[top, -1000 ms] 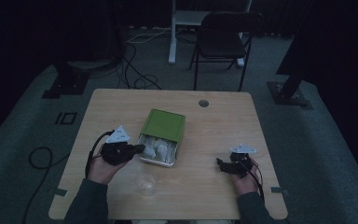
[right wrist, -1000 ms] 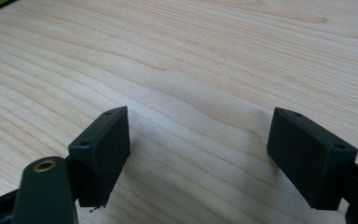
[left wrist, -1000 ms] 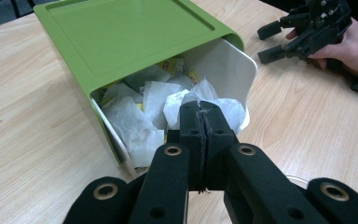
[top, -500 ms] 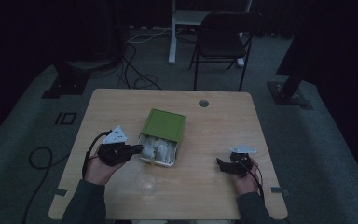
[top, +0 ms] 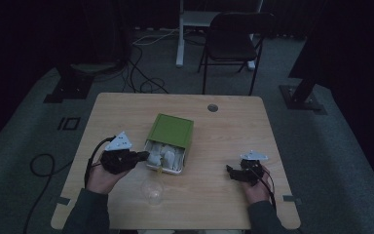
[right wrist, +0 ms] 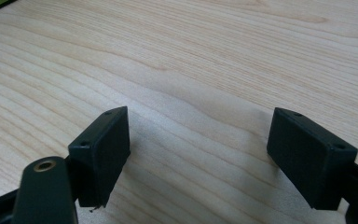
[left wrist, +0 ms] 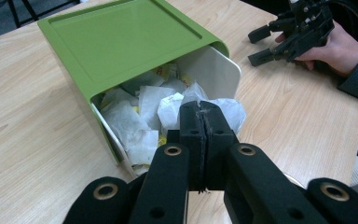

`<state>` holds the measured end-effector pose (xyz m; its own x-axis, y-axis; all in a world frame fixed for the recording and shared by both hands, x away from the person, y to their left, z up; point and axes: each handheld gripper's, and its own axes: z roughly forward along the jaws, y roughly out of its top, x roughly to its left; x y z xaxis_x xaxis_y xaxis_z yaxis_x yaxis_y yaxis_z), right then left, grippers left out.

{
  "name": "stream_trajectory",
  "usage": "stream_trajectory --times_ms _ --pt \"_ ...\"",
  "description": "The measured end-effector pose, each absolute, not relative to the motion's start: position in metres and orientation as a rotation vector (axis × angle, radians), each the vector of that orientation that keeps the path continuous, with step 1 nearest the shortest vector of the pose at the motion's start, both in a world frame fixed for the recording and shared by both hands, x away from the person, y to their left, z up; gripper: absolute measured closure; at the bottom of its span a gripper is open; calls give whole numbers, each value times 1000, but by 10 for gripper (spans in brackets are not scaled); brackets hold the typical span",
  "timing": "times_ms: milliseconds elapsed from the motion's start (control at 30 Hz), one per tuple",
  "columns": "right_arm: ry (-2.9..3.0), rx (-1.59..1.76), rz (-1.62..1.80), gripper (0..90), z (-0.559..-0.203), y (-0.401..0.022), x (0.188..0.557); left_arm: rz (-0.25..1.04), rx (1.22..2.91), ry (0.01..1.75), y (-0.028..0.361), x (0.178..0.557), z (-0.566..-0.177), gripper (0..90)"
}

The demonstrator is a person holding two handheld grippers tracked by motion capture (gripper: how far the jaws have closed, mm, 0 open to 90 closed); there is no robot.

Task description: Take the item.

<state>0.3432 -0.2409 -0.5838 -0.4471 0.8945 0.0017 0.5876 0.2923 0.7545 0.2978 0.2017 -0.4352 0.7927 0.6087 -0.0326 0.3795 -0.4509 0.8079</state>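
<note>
A green box (top: 170, 131) lies on its side in the middle of the table, and its white drawer (left wrist: 219, 70) is pulled out toward me. The drawer holds several crumpled white packets (left wrist: 140, 112). My left gripper (top: 145, 157) is at the drawer's mouth. In the left gripper view its jaws (left wrist: 204, 114) are pressed together, with the tips against the packets (top: 164, 157). I cannot see anything between them. My right gripper (top: 231, 171) rests open on bare wood at the right, and nothing lies between its jaws (right wrist: 198, 140). It also appears far off in the left gripper view (left wrist: 261, 44).
A clear glass (top: 152, 190) stands near the table's front edge, just in front of the box. A round cable hole (top: 213, 107) sits at the back of the table (top: 233, 131). A chair (top: 233, 44) and cables are on the floor behind it.
My left gripper has shifted very slightly left and toward me at the drawer's mouth. The right gripper has not moved.
</note>
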Motion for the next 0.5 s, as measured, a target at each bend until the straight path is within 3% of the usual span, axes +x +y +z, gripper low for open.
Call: stream_trajectory --times_ms 500 --pt "2143 1326 978 210 -584 -241 343 310 2094 732 203 297 -434 899"
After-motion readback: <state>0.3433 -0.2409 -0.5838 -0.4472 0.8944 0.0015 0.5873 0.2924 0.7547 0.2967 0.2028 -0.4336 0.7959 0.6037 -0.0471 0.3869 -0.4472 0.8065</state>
